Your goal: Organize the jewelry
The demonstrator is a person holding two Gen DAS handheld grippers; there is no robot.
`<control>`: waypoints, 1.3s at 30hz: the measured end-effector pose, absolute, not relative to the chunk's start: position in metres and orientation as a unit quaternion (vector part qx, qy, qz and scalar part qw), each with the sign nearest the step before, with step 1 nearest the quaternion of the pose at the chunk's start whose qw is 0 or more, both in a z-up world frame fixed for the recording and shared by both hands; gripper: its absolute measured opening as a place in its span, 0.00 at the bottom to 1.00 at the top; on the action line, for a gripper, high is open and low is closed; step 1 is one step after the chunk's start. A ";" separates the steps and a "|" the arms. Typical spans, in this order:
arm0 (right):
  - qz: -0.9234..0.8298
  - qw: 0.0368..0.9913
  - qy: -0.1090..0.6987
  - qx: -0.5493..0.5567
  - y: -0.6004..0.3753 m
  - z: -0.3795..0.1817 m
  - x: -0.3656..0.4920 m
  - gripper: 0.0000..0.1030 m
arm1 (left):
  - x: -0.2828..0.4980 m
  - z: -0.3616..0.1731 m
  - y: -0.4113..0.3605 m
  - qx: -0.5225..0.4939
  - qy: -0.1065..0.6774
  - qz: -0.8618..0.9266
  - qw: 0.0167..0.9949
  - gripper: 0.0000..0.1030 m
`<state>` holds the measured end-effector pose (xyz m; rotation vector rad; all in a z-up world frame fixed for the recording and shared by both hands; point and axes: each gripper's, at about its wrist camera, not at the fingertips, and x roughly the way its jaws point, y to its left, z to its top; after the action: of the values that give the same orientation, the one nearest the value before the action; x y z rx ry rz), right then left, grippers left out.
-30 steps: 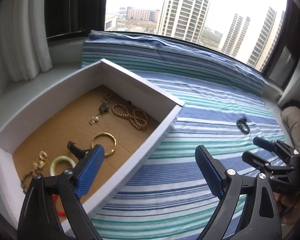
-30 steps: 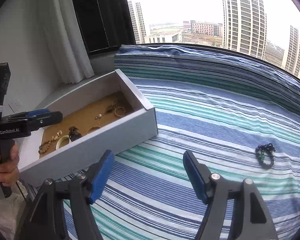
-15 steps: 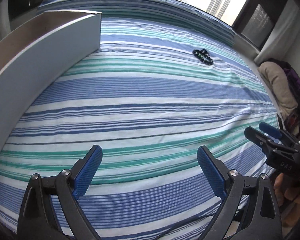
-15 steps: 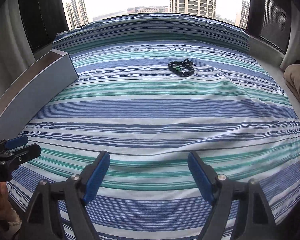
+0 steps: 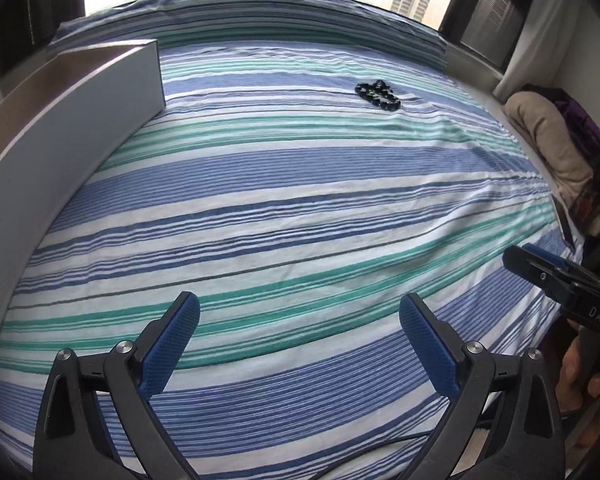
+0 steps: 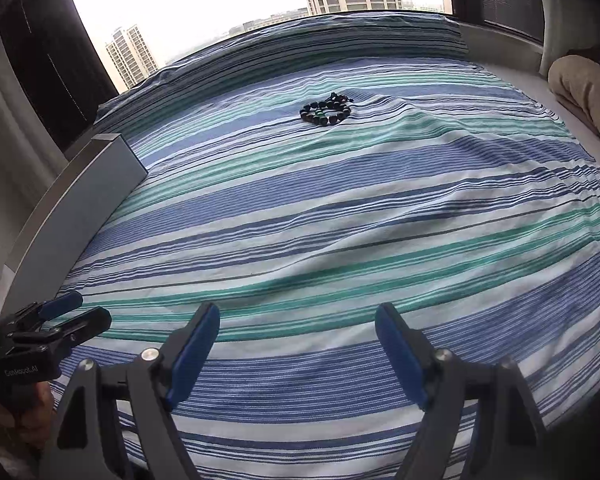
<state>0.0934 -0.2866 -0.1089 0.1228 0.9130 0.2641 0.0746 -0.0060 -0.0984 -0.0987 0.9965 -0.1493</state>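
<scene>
A dark beaded bracelet (image 5: 378, 95) with a green bead lies on the striped cloth at the far side; it also shows in the right wrist view (image 6: 326, 111). The grey jewelry box (image 5: 72, 120) stands at the left, its inside hidden; its wall also shows in the right wrist view (image 6: 80, 204). My left gripper (image 5: 300, 328) is open and empty, low over the near cloth. My right gripper (image 6: 298, 340) is open and empty, also near. Each gripper shows at the edge of the other's view.
The blue, green and white striped cloth (image 5: 300, 200) covers the whole surface, with a fold near the bracelet. A beige bundle of fabric (image 5: 552, 140) lies at the right edge. Windows and dark curtains stand behind.
Both grippers have dropped lower and turned right, away from the box toward the bracelet. The box's inside has gone out of sight. Both stay open.
</scene>
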 end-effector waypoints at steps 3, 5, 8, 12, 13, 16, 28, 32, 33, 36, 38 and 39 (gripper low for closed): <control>0.124 0.890 0.437 0.053 -0.286 -0.108 0.092 0.79 | 0.074 -0.097 -0.008 -0.048 0.474 -0.079 0.876 0.97; 0.115 0.893 0.434 0.038 -0.285 -0.107 0.091 0.79 | 0.075 -0.098 -0.009 -0.053 0.476 -0.080 0.874 0.97; 0.097 0.901 0.422 0.023 -0.288 -0.105 0.088 0.79 | 0.079 -0.101 -0.014 -0.043 0.480 -0.074 0.873 0.97; 0.079 0.903 0.423 0.011 -0.295 -0.111 0.089 0.79 | 0.082 -0.105 -0.018 -0.036 0.485 -0.079 0.870 0.97; 0.077 0.901 0.427 0.012 -0.297 -0.115 0.089 0.79 | 0.085 -0.106 -0.019 -0.037 0.489 -0.078 0.868 0.97; 0.076 0.895 0.439 0.023 -0.306 -0.124 0.091 0.79 | 0.096 -0.107 -0.024 -0.050 0.500 -0.088 0.860 0.97; 0.077 0.888 0.448 0.070 -0.341 -0.133 0.092 0.79 | 0.211 -0.082 -0.077 -0.035 0.506 -0.114 0.854 0.97; 0.077 0.886 0.449 0.085 -0.352 -0.135 0.093 0.79 | 0.270 -0.071 -0.108 -0.023 0.501 -0.123 0.856 0.97; 0.076 0.885 0.450 0.089 -0.355 -0.136 0.093 0.79 | 0.284 -0.069 -0.118 -0.014 0.499 -0.126 0.857 0.97; 0.074 0.884 0.450 0.102 -0.364 -0.138 0.093 0.79 | 0.327 -0.071 -0.148 0.011 0.516 -0.143 0.844 0.96; 0.074 0.884 0.450 0.106 -0.369 -0.141 0.091 0.79 | 0.353 -0.076 -0.159 0.009 0.524 -0.125 0.843 0.89; 0.073 0.884 0.449 0.106 -0.371 -0.142 0.091 0.79 | 0.365 -0.081 -0.159 -0.004 0.531 -0.115 0.840 0.84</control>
<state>0.0909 -0.3712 -0.1420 0.2213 0.9348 0.1529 0.3655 -0.1593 -0.0806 -0.0088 1.1222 -0.2426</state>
